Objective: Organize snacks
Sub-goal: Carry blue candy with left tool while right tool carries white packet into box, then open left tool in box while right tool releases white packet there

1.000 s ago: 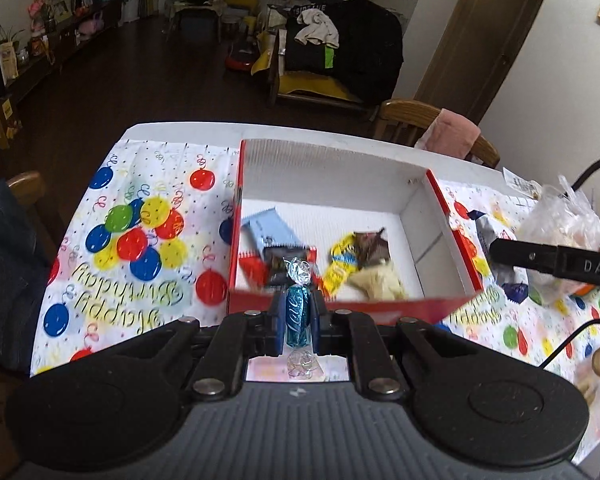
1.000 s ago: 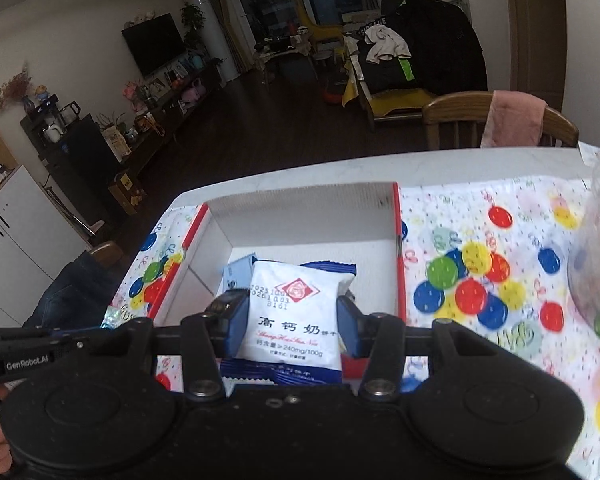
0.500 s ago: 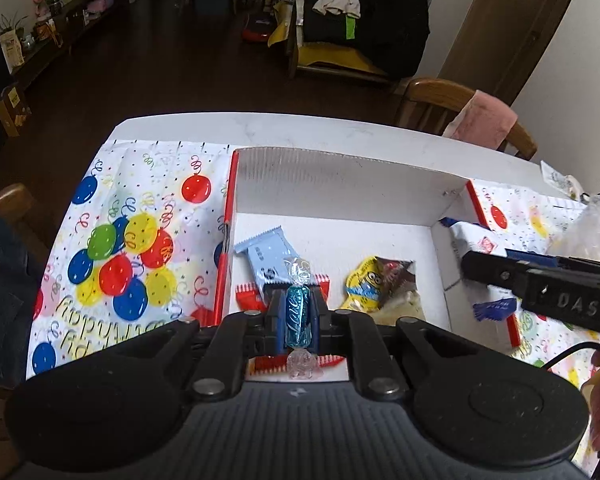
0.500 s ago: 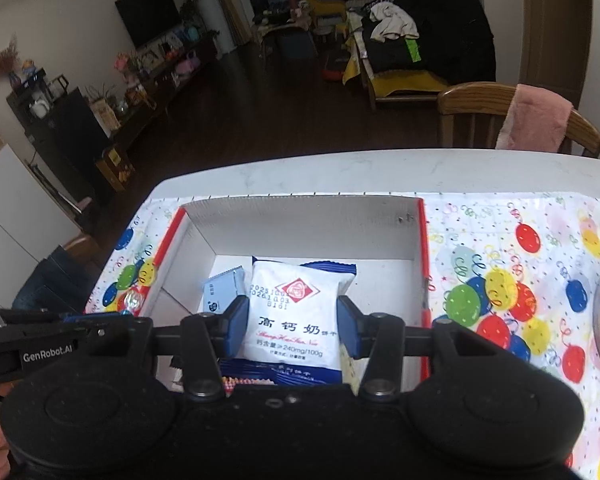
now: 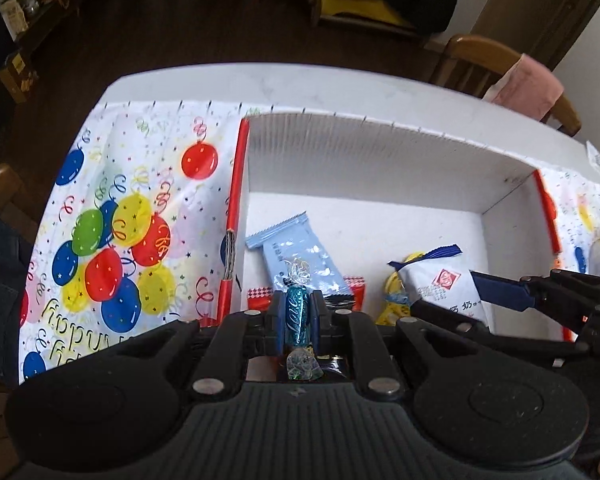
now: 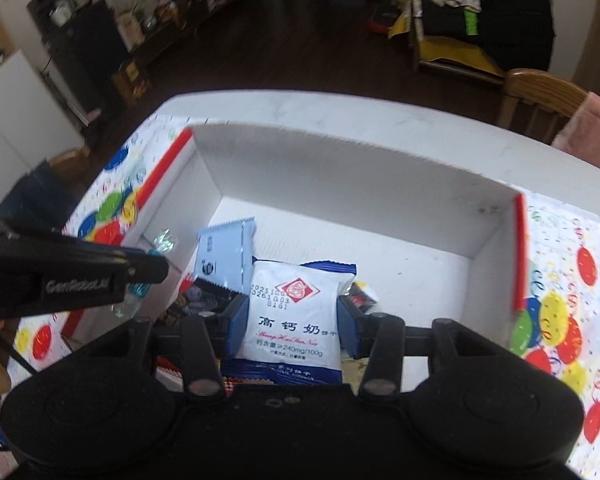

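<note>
As both loads hang above the white red-edged cardboard box [image 5: 380, 152] for dropping, left tool [image 5: 297, 318] pinches a blue foil-wrapped candy [image 5: 296, 316]; right tool [image 6: 290, 320] pinches a white biscuit packet [image 6: 292, 316].

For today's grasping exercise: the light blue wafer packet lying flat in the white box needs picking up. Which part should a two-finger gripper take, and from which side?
Take the light blue wafer packet across its narrow width near the bare crimped far end, coming from above. It lies flat, and its near end is overlapped by other snacks and sits under the left gripper, so that end is probably harder to reach.
</note>
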The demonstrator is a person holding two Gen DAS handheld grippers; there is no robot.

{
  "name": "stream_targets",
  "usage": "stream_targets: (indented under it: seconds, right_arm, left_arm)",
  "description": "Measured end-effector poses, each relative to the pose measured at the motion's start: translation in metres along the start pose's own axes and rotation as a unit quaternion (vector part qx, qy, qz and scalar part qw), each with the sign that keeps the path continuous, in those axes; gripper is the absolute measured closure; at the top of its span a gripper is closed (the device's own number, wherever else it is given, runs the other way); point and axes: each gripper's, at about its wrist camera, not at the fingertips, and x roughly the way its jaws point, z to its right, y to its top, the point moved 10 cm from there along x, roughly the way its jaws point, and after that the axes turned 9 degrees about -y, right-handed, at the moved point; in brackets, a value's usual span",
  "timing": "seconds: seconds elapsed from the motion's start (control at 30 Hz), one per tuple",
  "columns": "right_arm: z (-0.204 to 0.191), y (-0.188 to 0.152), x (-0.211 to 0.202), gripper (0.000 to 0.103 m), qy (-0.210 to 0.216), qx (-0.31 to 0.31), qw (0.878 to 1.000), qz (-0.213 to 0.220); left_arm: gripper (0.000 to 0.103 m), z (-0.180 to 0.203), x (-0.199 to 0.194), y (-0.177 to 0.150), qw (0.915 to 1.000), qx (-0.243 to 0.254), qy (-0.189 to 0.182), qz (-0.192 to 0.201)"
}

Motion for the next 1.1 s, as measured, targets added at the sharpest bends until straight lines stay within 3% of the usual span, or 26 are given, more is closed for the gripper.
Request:
stream_targets:
  seconds: [0.2,0.53,0.87,1.1]
  right_arm:
    - [-0.011,-0.005,0.017,0.058,-0.009,-0.042,0.999,-0.012]
    - [-0.016,-0.010,0.027,0.059,-0.014,-0.055,0.998,-0.020]
    - [-0.008,-0.014,0.013,0.054,-0.011,-0.031,0.999,-0.017]
    - [0.002,-0.014,-0.012,0.049,-0.001,-0.002,1.000,0.002]
  left_arm:
    - [0.091,-0.002,0.015,-0.002,0.9999,0.007,0.006,-0.014]
    - [0.091,-0.001,0.029,-0.009,0.9989,0.031,0.022,-0.028]
    - [0.089,-0.007,0.019,-0.012,0.9990,0.031,0.025,-0.018]
    - [0.086,-0.010,0.001,-0.016,0.9997,0.023,0.008,-0.001]
